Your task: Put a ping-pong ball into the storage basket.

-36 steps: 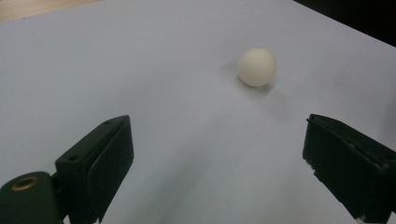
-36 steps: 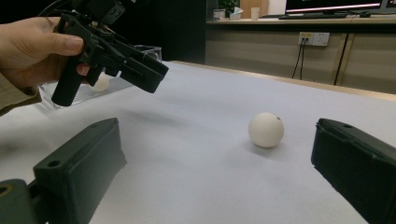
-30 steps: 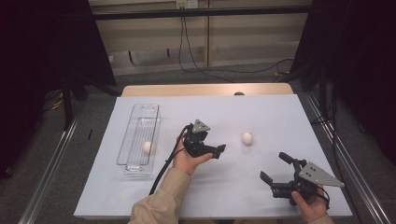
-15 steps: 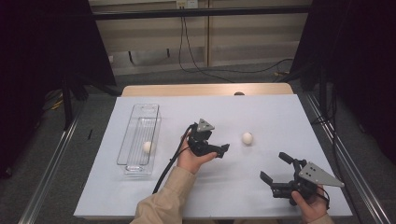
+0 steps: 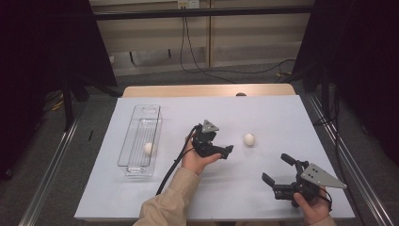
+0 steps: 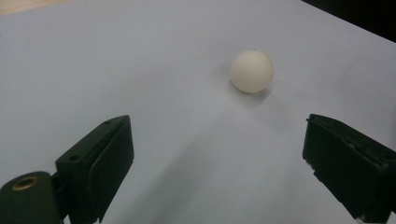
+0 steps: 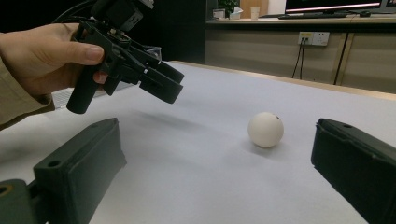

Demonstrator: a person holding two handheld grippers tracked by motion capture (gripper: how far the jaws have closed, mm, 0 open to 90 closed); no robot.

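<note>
Left gripper [image 5: 225, 151] held above white table [image 5: 282, 117], jaws spread wide, nothing gripped. White ball [image 5: 249, 139] seen loose on table at 2 o'clock from left gripper, near but apart; in left gripper view it lies ahead of jaw tips, not yet between them. Second white ball [image 5: 149, 148] already lying in clear plastic tray [image 5: 141, 113] at 9 o'clock. Right gripper [image 5: 277, 176] parked at 5 o'clock, jaws wide apart, empty. Judged: one ball stowed, one left; approach, grasp, carry, release outstanding.
</note>
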